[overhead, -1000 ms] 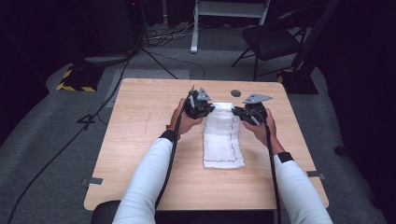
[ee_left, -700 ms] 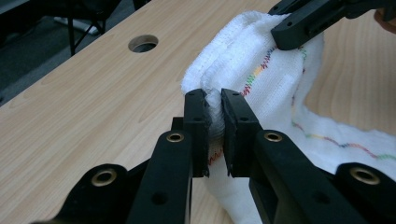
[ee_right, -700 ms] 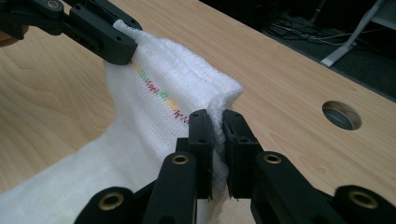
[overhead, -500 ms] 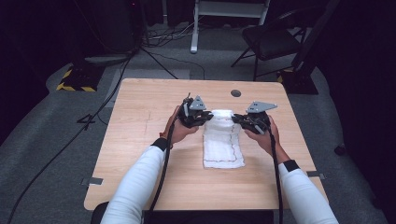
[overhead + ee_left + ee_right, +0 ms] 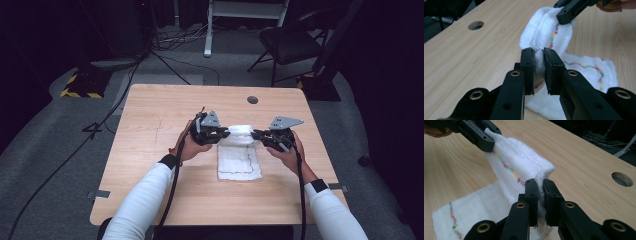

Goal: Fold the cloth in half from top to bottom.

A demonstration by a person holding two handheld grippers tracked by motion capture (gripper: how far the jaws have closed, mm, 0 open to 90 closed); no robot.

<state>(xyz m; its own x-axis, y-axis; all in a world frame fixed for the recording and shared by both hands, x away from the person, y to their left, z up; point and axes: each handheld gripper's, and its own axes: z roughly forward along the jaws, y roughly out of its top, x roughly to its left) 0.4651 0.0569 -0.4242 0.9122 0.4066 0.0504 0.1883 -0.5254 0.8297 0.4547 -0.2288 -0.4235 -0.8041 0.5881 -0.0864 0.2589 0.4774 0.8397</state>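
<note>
In the high view, the left gripper (image 5: 223,134) and the right gripper (image 5: 257,134) each held one far corner of a white woven cloth with a multicoloured zigzag stitched border (image 5: 239,161), its far edge lifted off the light wooden table (image 5: 150,115) near the middle while the near half lay flat. By my reading this was a fold in hand: the raised edge being carried back toward the person, so the next move would call for bringing both corners level over the near edge and laying them down squarely. In the left gripper view, the jaws stood narrow, pinched on a bunched corner of the cloth (image 5: 541,37), and had just been opening a little with the fabric between them; the right gripper (image 5: 567,11) clamped the other corner. In the right gripper view, the jaws stood narrow on the doubled cloth (image 5: 521,167), and the left gripper (image 5: 482,138) was cut off at the frame's top. The pads' hold lay hidden inside the folds.
</note>
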